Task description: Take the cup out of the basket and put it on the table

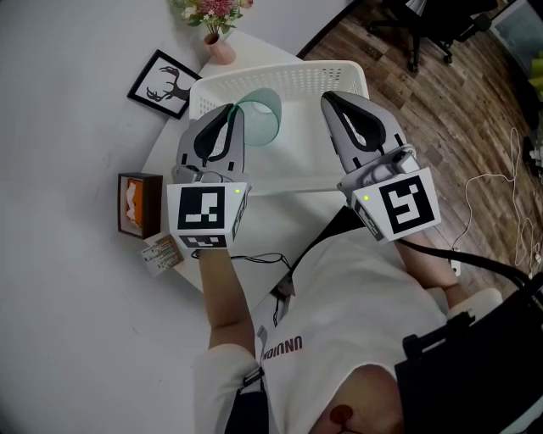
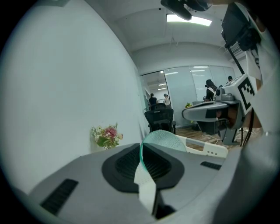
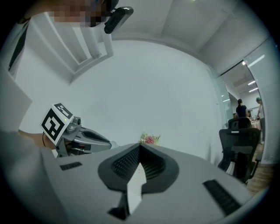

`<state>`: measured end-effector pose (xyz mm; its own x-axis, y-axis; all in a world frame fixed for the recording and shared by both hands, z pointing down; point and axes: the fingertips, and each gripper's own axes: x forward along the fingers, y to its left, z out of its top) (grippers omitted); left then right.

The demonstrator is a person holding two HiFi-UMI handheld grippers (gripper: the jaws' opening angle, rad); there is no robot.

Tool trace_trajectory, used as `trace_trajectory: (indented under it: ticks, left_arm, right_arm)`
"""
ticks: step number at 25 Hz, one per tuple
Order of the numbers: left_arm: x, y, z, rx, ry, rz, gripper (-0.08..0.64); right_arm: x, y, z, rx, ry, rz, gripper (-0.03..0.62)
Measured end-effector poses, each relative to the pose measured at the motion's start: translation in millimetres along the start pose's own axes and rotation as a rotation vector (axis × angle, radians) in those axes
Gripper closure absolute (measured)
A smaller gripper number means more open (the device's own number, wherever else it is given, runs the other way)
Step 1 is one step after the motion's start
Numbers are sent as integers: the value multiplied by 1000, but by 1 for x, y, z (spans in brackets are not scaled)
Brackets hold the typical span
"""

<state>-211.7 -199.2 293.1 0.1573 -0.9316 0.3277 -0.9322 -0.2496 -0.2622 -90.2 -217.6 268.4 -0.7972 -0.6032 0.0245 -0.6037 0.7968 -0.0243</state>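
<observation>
**One camera overhead, two riding low on the jaws**

The head view looks steeply down from over the person's chest onto the table (image 1: 280,216), taking in the basket (image 1: 280,72) and both tools. The left gripper view sits close behind the left gripper (image 2: 141,148), facing along the wall toward an office chair (image 2: 159,118). The right gripper view sits the same way on the right gripper (image 3: 140,151), turned more toward the wall. All three share the flowers (image 1: 212,13) (image 2: 105,135) (image 3: 149,139). Only the head and left gripper views share the cup (image 1: 263,114) (image 2: 164,139).
</observation>
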Motion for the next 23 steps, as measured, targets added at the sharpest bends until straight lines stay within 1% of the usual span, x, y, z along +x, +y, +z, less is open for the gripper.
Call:
trace_trajectory:
  ticks: [4, 7, 11, 23]
  left_arm:
    - [-1, -2, 2, 1, -1, -5, 528]
    - [-1, -2, 3, 0, -2, -6, 528]
    - [0, -3, 3, 0, -2, -7, 528]
    - [0, -3, 2, 8, 5, -9, 528]
  right_arm:
    - [0, 0, 0, 4, 3, 4, 574]
    - [1, 1, 4, 12, -16, 5, 574]
    - [1, 1, -1, 8, 8, 8, 574]
    - [1, 2, -3, 8, 14, 12, 574]
